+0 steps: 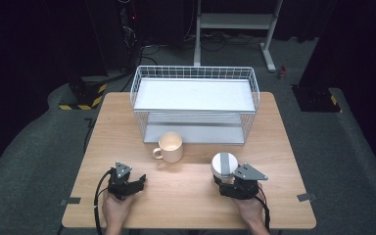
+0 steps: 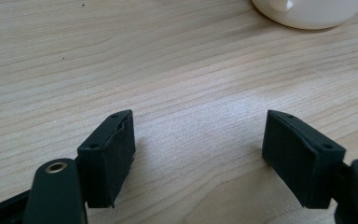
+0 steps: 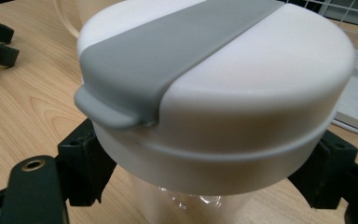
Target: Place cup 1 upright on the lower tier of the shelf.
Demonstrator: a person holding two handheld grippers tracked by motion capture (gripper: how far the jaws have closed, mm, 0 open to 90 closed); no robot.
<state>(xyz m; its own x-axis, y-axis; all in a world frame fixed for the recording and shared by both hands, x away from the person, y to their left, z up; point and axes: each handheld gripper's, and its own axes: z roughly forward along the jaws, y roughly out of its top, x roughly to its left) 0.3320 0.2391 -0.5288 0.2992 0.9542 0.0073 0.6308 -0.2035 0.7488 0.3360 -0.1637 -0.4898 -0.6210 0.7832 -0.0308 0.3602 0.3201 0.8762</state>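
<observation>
My right tongs (image 1: 223,172) clamp the clear jar (image 3: 186,200) just under its white lid (image 3: 223,88), near the surface's (image 1: 186,191) front edge. It feels rigid, slick, probably light. My left tongs (image 2: 198,154) rest wide open, empty.

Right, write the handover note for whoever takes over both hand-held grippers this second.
Right hand-held gripper: jaws either side of the white jar with the grey-striped lid, just under the lid; looks gripped, near table level.
Left hand-held gripper: open, holding nothing, low over the bare table.
Cream mug: upright in front of the wire rack.
Rack shelves hold nothing. Probably left: place the jar and mug.
</observation>
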